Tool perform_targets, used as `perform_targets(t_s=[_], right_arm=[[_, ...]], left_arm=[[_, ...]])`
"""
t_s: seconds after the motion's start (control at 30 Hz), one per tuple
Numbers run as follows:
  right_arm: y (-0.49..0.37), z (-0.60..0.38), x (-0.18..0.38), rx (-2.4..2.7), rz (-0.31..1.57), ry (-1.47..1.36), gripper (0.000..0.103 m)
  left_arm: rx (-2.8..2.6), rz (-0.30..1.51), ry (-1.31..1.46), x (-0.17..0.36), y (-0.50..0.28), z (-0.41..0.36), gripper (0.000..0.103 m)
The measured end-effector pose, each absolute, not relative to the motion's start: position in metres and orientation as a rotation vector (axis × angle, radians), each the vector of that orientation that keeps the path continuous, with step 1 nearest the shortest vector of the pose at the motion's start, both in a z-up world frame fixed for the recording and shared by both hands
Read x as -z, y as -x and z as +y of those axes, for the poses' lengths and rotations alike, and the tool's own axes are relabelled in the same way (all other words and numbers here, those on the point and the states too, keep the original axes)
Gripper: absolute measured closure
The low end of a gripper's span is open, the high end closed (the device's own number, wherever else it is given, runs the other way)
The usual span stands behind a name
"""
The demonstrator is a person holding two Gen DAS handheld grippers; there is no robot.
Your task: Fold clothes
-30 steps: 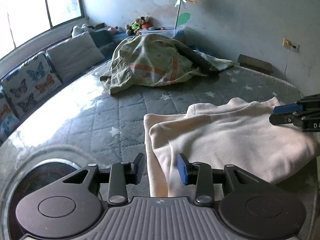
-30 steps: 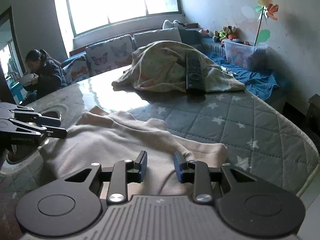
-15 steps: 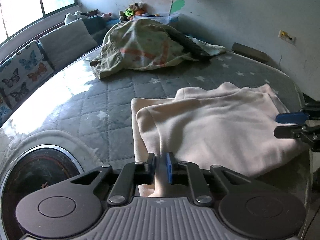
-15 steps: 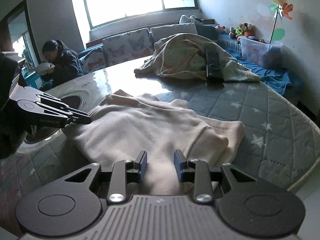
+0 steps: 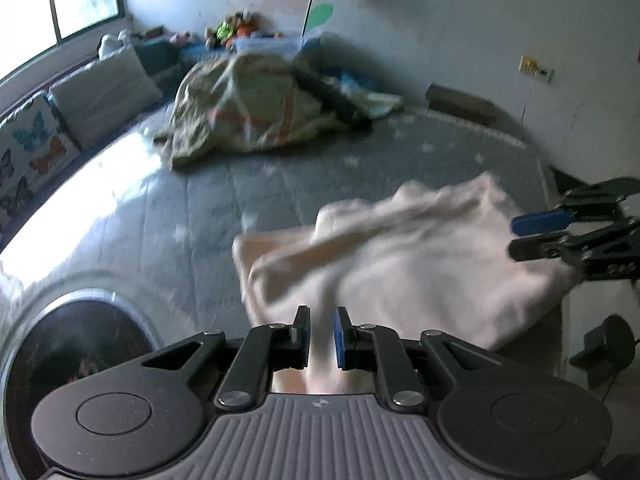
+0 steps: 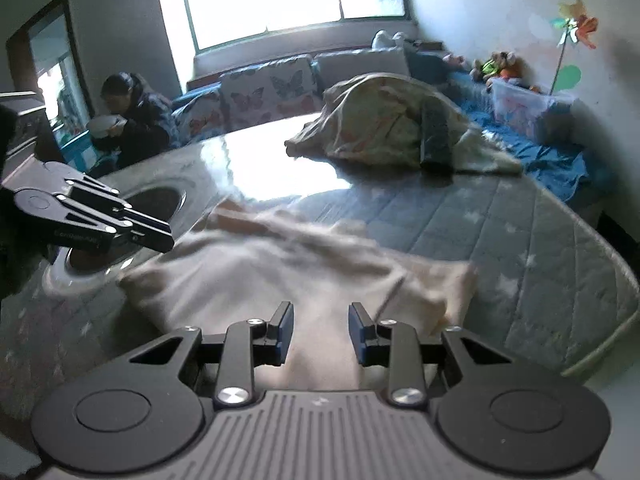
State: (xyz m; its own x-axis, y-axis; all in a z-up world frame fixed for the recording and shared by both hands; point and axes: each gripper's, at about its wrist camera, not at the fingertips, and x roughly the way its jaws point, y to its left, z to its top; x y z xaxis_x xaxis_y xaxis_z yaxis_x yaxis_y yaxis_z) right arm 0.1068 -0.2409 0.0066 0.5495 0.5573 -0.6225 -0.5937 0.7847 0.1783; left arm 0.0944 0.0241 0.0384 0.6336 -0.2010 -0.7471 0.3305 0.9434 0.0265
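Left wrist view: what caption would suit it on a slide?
Left claw pinches the cream garment on the grey quilted mat; right claw alongside.

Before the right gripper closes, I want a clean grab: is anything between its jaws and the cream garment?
Nothing visible. The right gripper is open with the cream fleece garment directly between its jaws; the black remote control lies far off.

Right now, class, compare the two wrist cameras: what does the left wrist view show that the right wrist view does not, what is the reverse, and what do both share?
Only the left wrist view shows the yellow wall socket and the left tongs pinching cloth up close.

Only the right wrist view shows the seated dark-haired person with a white bowl, and the right tongs open.

Both show the cream fleece garment, the patterned crumpled blanket and the grey quilted star-print mat.
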Motion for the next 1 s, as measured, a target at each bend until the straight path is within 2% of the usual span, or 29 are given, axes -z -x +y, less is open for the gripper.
perform_targets(t_s=[0.37,0.57,0.63,0.7,0.73,0.77,0.83,0.9,1.0], right_arm=[[-0.154,-0.229,0.012,-0.58,0.742,0.031,0.077],[-0.152,-0.238,0.009,-0.555,0.719,0.001,0.077],[-0.148,-0.243,0.004,-0.547,0.706,-0.014,0.074],[-0.146,-0.248,0.002,-0.534,0.705,-0.021,0.073],[-0.145,-0.25,0.002,-0.519,0.711,-0.025,0.07],[-0.144,-0.252,0.002,-0.504,0.718,-0.03,0.063],[-0.142,-0.257,0.002,-0.487,0.721,-0.043,0.061],[-0.139,-0.261,0.001,-0.474,0.722,-0.055,0.051],[-0.135,-0.265,0.001,-0.46,0.729,-0.072,0.049]], left_arm=[[0.299,0.844,-0.152,-0.012,-0.162,-0.012,0.089],[0.276,0.836,-0.132,-0.011,-0.163,-0.009,0.089],[0.269,0.823,-0.123,-0.015,-0.157,-0.006,0.086],[0.251,0.815,-0.118,-0.018,-0.152,-0.002,0.077],[0.24,0.81,-0.116,-0.019,-0.149,-0.001,0.076],[0.231,0.805,-0.112,-0.021,-0.146,0.001,0.073],[0.21,0.795,-0.109,-0.024,-0.139,0.006,0.069],[0.185,0.781,-0.115,-0.026,-0.13,0.01,0.059],[0.151,0.774,-0.119,-0.027,-0.12,0.016,0.054]])
